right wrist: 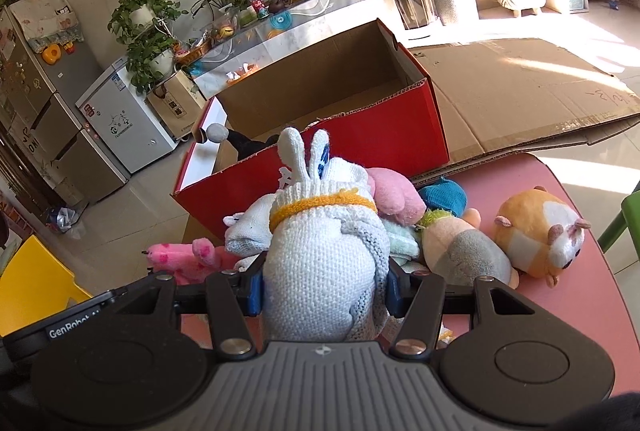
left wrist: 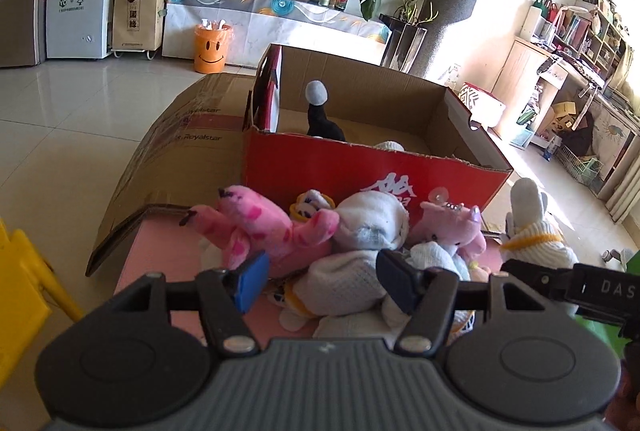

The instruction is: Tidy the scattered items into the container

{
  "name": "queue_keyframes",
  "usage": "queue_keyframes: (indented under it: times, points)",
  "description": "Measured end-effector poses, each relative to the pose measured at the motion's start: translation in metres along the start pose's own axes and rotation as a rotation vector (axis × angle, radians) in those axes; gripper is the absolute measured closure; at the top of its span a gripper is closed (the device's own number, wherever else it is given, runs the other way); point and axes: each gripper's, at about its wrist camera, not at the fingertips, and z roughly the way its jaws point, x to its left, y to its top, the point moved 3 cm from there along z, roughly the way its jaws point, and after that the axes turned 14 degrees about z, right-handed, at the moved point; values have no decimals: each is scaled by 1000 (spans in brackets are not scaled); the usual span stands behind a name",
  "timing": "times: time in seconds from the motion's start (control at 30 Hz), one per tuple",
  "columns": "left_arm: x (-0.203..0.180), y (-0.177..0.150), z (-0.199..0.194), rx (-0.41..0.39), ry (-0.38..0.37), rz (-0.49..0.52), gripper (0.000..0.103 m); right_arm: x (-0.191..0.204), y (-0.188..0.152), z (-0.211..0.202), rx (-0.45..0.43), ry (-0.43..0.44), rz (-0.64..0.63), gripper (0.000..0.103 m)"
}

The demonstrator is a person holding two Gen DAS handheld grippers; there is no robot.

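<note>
Right gripper (right wrist: pixel 322 291): jaws clamped on the white knitted rabbit (right wrist: pixel 324 263), held above the toy pile at the pink worktop (right wrist: pixel 560 311) edge beside the red box (right wrist: pixel 320 167). Left gripper (left wrist: pixel 322 281): jaws partly parted, nothing gripped, over the white knitted toy (left wrist: pixel 344 279).

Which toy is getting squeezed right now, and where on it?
The right gripper squeezes the white knitted bunny around its round body, ears up. The left gripper is open, holding nothing.

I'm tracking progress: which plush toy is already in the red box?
The black plush with a grey ball tip, standing inside the red cardboard box; all others lie outside on the pink table.
</note>
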Motion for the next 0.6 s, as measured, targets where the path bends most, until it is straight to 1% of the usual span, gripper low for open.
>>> queue_keyframes:
  times: [0.03,0.07,0.1,0.17,0.23,0.3,0.37,0.47,0.6]
  points:
    - [3,-3,-2,6,19,7,31,0,-2,0,4,-1,1,48]
    - [7,-6,-4,10,34,7,23,-1,-4,0,9,-3,0,48]
    - [10,-9,-6,13,46,3,21,-1,-6,0,15,-5,-3,48]
    - [18,-14,-6,31,62,-6,21,-3,-11,1,29,-10,2,48]
    - [27,-20,-7,47,81,-27,18,-8,-15,2,50,-18,29,48]
    - [36,-27,-8,61,111,-50,12,-13,-21,2,67,-21,55,48]
    - [45,-35,-9,79,124,-80,6,-16,-25,1,75,-23,64,48]
    - [53,-48,-7,118,135,-88,6,-16,-32,1,85,-32,61,48]
    - [55,-60,-2,169,147,-44,5,-15,-41,3,95,-43,44,48]
